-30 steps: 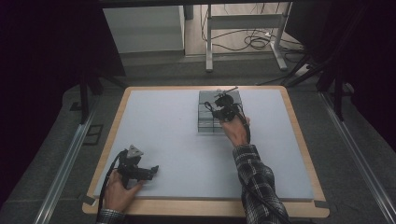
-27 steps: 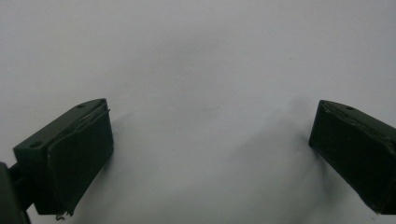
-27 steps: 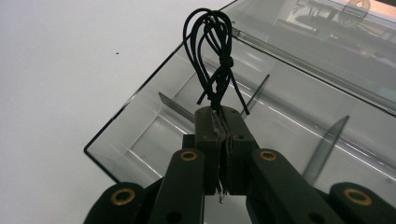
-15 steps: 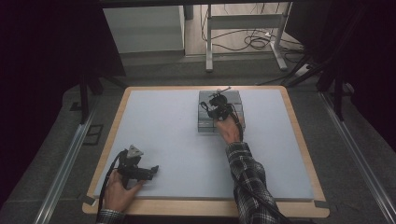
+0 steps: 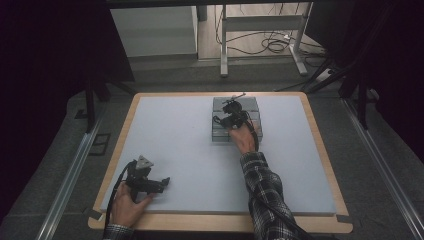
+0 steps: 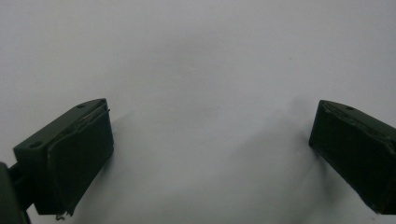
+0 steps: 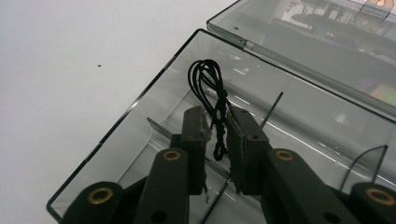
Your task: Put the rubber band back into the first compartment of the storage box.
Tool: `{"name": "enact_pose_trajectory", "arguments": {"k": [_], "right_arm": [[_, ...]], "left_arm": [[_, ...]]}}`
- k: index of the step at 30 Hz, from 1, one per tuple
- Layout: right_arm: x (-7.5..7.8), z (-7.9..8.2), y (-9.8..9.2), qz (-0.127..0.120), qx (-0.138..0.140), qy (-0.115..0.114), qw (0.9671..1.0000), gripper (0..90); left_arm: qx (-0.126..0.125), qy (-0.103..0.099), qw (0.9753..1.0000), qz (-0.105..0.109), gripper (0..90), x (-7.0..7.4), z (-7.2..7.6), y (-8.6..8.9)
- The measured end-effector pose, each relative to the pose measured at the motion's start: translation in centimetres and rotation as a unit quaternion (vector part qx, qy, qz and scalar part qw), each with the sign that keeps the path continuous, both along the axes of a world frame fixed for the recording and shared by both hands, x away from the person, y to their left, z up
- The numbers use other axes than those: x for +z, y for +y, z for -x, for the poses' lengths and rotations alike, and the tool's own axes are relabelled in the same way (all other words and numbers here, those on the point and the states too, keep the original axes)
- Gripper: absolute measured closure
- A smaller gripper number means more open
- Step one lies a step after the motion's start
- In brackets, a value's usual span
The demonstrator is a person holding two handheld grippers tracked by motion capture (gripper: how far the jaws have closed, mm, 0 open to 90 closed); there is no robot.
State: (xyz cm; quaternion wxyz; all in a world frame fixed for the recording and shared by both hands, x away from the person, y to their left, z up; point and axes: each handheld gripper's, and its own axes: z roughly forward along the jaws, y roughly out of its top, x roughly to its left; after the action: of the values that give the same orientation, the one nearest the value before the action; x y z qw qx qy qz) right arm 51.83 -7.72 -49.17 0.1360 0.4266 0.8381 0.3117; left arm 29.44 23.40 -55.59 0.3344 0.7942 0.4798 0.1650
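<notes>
Over the clear box (image 7: 154, 140) at the far side of the table (image 5: 175, 145), I am pinching a twisted black wire bundle (image 7: 212, 100) in my right tongs (image 7: 218, 140), holding it above a compartment to drop it cleanly. Since a second ago that hand has been inching farther over the box. My left tongs (image 6: 212, 140) are lying spread, idle, still near the front edge.

This looks like a lab or test room. A desk (image 5: 320, 165) with a wooden rim and pale mat sits between dark curtains (image 5: 45, 60), metal floor rails (image 5: 65, 175) run alongside, and loose cables (image 5: 270, 45) lie beneath a metal frame stand (image 5: 260, 25).
</notes>
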Motion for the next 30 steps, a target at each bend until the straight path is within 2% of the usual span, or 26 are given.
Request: {"name": "enact_pose_trajectory", "arguments": {"k": [11,30], "right_arm": [[0.5,0.8,-0.2,-0.006,0.014,0.003,0.9999,64.6],[1.5,2.2,-0.4,0.005,0.044,-0.003,0.9990,41.6]], "left_arm": [[0.000,0.000,1.0000,0.001,0.0,0.0,0.0,0.0],[0.001,0.000,1.0000,0.001,0.0,0.0,0.0,0.0]]}}
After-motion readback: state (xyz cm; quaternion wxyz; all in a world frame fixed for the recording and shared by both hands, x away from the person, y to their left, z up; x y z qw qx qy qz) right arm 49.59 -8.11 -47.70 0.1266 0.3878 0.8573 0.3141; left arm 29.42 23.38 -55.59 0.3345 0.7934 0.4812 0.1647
